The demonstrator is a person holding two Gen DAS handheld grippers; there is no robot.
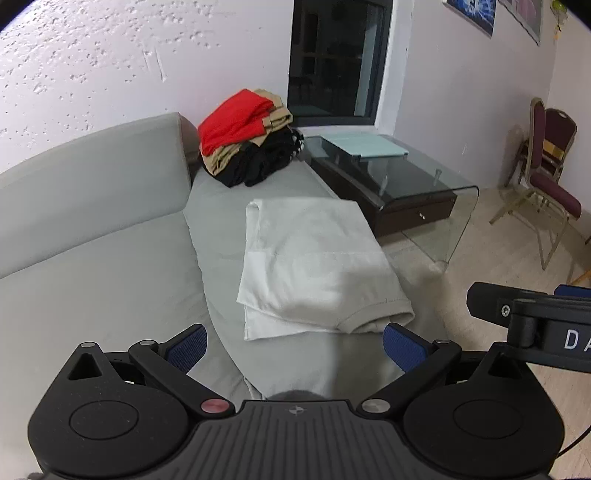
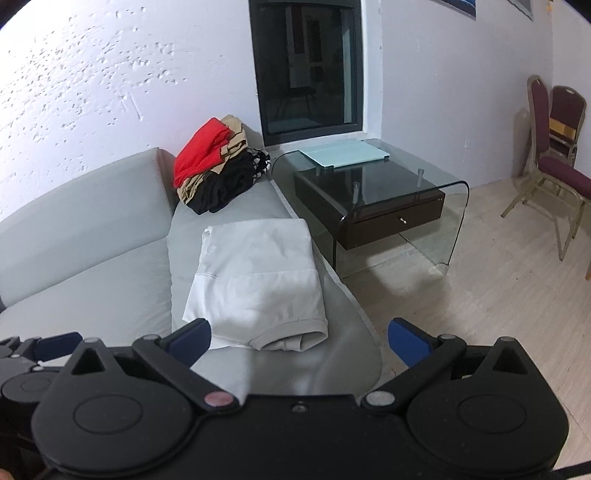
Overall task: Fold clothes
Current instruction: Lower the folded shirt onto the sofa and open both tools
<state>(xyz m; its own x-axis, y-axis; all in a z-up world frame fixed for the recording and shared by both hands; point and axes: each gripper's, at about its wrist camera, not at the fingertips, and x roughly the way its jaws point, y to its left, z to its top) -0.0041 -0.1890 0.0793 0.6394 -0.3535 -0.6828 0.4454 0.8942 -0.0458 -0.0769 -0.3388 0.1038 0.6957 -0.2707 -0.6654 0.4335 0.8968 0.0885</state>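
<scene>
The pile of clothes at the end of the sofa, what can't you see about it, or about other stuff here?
- Pile of clothes: both views; too far and bunched to count the garments.
- White folded garment: both views; its inner layers are hidden by its top layer, so its type is unclear.
- Chairs: cut off by the right edge in both views.
- Posters: left wrist view; cut off by the top edge.

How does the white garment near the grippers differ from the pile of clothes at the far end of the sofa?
The white garment is one piece, folded flat into a neat rectangle; the pile of clothes is several pieces heaped loosely. The garment is plain white; the pile mixes red, tan and black. Both lie on the grey sofa, untouched by either gripper.
</scene>
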